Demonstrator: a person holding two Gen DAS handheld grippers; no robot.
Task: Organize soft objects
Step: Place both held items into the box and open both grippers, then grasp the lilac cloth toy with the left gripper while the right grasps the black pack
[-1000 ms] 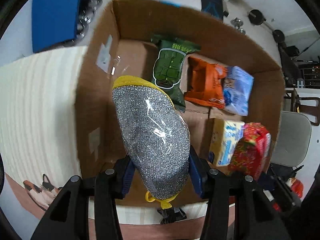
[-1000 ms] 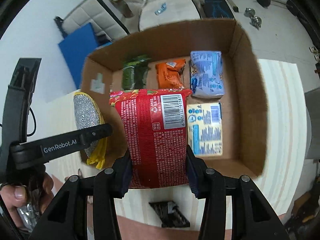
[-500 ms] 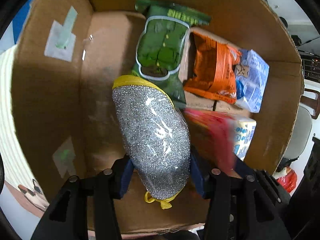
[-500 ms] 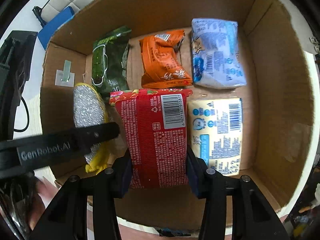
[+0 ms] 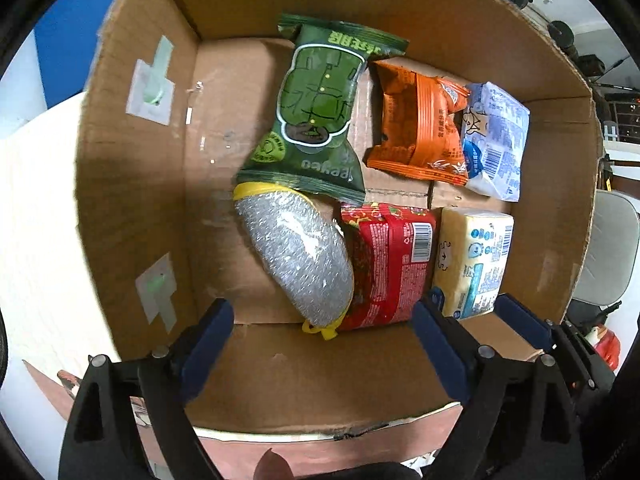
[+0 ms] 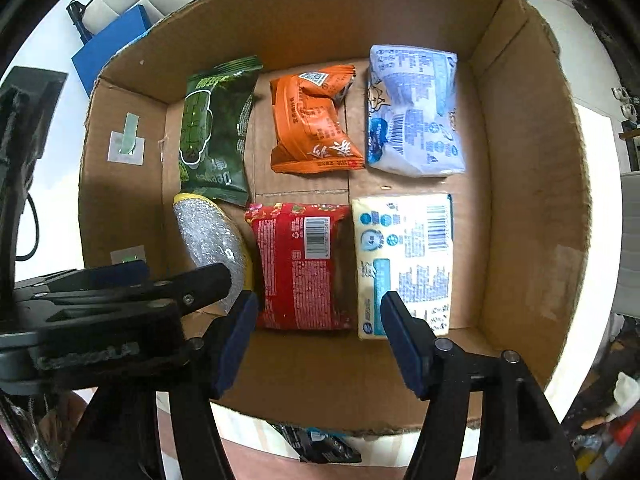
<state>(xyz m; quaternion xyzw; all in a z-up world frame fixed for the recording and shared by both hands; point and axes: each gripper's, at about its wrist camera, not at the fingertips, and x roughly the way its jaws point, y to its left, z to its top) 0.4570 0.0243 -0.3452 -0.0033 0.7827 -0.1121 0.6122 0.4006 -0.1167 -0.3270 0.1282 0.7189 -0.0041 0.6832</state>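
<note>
Silver mesh scouring pad with yellow trim (image 5: 296,256) lies inside the brown cardboard box (image 5: 132,184), near its left wall, long axis slanting, yellow loop towards the left gripper (image 5: 324,356), whose jaws have just opened and stand spread, empty. Beside it lies the red snack packet (image 6: 300,264), lengthwise, released by the right gripper (image 6: 320,340), its jaws just parted.

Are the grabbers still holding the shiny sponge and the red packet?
No. Both have let go: the sponge and the red packet lie in the box, jaws just opened.
</note>
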